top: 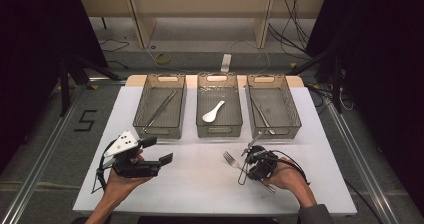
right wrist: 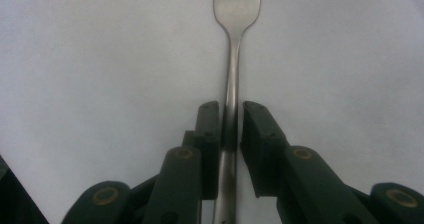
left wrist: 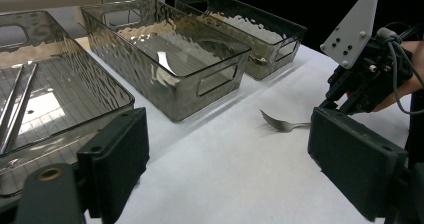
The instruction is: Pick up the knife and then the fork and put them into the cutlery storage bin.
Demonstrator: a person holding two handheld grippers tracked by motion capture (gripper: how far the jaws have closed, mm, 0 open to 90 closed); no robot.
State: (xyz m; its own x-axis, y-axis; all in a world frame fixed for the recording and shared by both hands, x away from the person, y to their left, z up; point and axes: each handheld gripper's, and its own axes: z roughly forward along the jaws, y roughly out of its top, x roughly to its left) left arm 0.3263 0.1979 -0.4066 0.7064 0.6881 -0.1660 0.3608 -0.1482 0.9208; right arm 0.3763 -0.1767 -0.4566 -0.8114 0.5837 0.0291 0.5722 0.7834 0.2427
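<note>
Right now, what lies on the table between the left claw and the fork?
Nothing: in the high view, only bare white table separates the left claw from the fork, which the right claw straddles.

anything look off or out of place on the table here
Only the fork: it lies loose on the white table in front of the three bins, which hold the other utensils. The right gripper has its jaws either side of the handle. Nothing looks spilled or damaged.
</note>
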